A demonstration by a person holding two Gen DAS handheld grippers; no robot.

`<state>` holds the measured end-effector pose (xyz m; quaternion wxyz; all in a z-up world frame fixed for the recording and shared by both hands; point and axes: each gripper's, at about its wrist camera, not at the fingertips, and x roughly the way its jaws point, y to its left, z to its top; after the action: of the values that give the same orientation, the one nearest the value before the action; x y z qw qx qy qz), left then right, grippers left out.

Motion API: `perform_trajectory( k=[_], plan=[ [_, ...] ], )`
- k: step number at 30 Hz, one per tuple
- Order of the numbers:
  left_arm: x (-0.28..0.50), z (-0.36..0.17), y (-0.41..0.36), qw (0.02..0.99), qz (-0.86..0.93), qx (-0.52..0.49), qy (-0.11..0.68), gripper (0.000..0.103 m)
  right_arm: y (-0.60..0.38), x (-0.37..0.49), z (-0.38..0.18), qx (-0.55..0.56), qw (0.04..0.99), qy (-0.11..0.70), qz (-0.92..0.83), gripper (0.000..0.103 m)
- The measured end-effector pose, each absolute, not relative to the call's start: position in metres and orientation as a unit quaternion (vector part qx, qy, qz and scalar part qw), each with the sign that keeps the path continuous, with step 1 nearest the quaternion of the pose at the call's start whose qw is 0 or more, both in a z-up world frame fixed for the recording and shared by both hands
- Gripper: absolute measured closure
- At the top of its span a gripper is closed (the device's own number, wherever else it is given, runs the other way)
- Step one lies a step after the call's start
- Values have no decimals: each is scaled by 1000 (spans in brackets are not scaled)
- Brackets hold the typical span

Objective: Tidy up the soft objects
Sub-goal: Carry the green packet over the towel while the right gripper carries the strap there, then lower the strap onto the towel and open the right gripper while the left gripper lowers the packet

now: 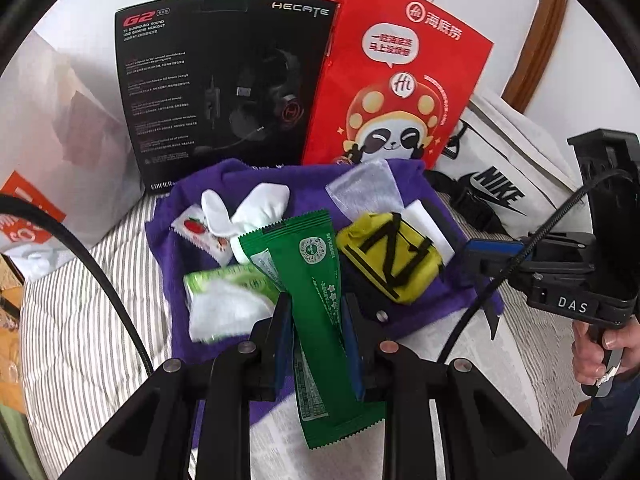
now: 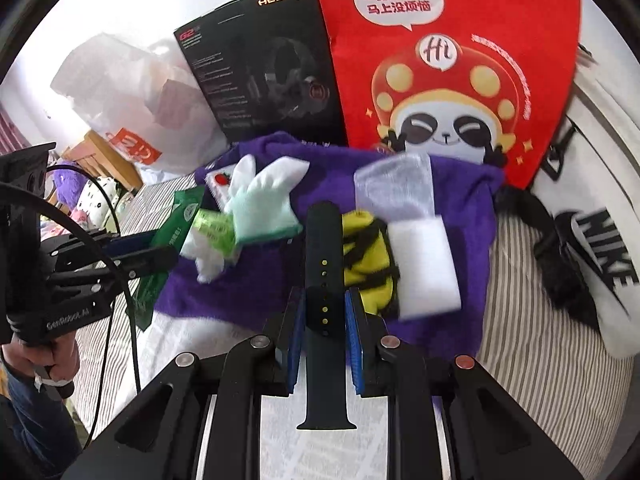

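With the left gripper (image 1: 316, 320) clamped on a green packet (image 1: 316, 280) and the right gripper (image 2: 325, 320) clamped on a watch strap (image 2: 324, 280), sorting looks midway: gloves (image 1: 248, 212) and pouch (image 1: 390, 256) remain on the purple towel (image 1: 304, 188).

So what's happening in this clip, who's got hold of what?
A person holds a gripper in each hand over a purple towel spread on a striped bed. The left tool is shut on a long green sachet; the right tool is shut on a dark watch strap. Both items are held above the towel. On the towel lie a white glove, a yellow pouch, a white sponge block and a few small packets.
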<state>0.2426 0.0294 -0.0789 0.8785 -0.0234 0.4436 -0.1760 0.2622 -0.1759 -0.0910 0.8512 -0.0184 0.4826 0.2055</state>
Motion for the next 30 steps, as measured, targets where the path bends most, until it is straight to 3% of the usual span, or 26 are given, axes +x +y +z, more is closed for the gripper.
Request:
perform_trajectory(
  k=[18,30],
  plan=[
    [292,-101,52,875,-152,-27,459,80,-112,350,-134,-30,830,512,216,83],
    [293,-121,70,869,-136,-32,474,80,-102,357,-153,-54,821,525,217,82]
  ],
)
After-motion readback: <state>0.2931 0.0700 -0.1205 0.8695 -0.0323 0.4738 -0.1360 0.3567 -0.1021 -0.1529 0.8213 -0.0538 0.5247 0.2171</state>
